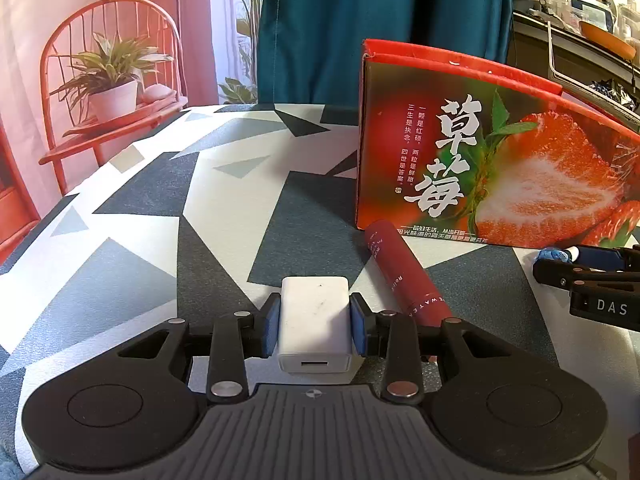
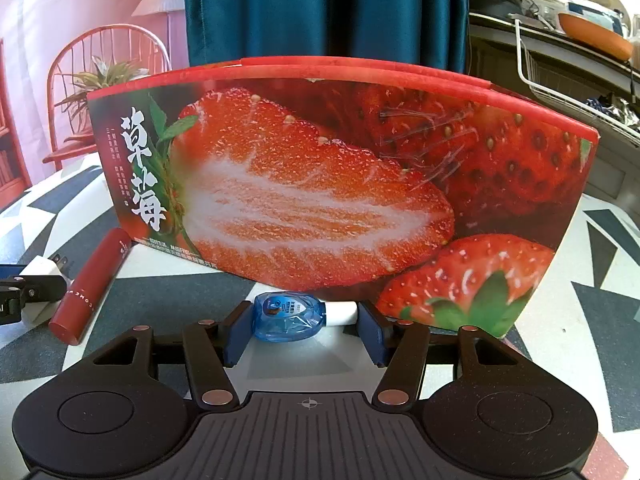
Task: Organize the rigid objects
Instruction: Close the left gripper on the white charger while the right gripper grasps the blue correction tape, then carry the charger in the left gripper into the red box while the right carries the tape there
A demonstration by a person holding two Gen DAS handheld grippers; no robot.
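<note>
- The white charger sits between the blue pads of the left tool, which is closed on its two flat sides, USB port facing the camera; I judge it held just above or resting on the desk, and cannot tell which.
- The blue bottle with its white cap lies crosswise in the right tool, pinched end to end: one pad on the rounded base, the other on the cap tip.
- That end-on grip looks the weaker one; the curved, glossy base could slide off its pad and let the bottle swing or drop.
- The strawberry box stands just beyond the bottle; a low forward push could strike its front wall instead of clearing the red rim.
- The red tube lies on the desk beside the charger, its far end near the box's corner; a sideways swing of the left tool could roll it.
- The two tools are near each other, so lifting together risks a collision.
</note>
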